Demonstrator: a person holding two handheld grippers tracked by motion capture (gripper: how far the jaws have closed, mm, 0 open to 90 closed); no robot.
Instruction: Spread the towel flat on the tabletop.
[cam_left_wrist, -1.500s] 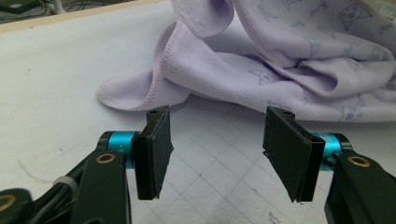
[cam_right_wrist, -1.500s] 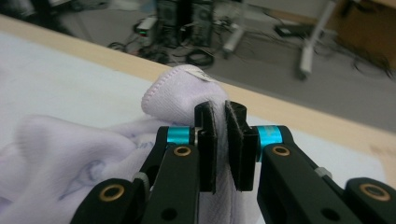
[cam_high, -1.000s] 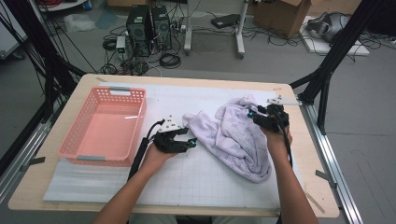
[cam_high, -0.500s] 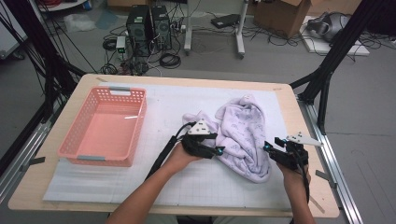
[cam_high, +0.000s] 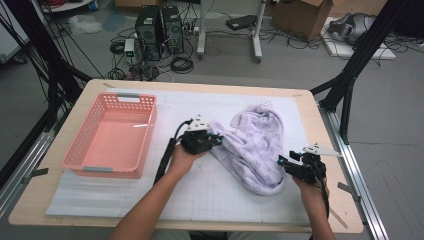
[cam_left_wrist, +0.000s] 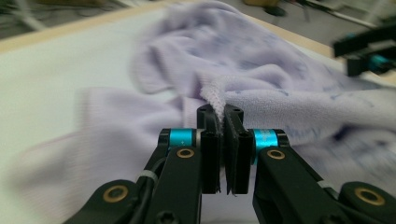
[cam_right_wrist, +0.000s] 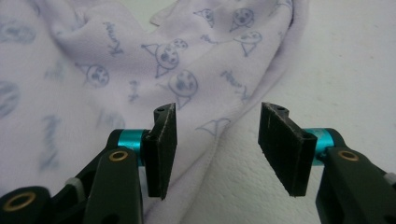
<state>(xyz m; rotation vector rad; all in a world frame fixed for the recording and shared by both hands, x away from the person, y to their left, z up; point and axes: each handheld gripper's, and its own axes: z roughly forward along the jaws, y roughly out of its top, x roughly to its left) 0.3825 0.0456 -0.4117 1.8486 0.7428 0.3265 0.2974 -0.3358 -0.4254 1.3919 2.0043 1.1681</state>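
So far we have 1 grip: left gripper (cam_left_wrist: 222, 140) has just closed, pinching an edge of the lavender cloth (cam_high: 257, 145) mid-mat. Right gripper (cam_right_wrist: 217, 144), jaws parted and just widening, hovers over its near corner. Pink basket (cam_high: 90, 165) empty; right grasp remains.

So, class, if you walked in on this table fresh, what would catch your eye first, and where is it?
First the crumpled lilac towel with little printed faces, lying right of the table's middle. The left gripper has just closed and pinches its edge, while the right gripper stands open at its near right corner, its jaws having just been opening. The pink basket stands out at the left, nothing inside.
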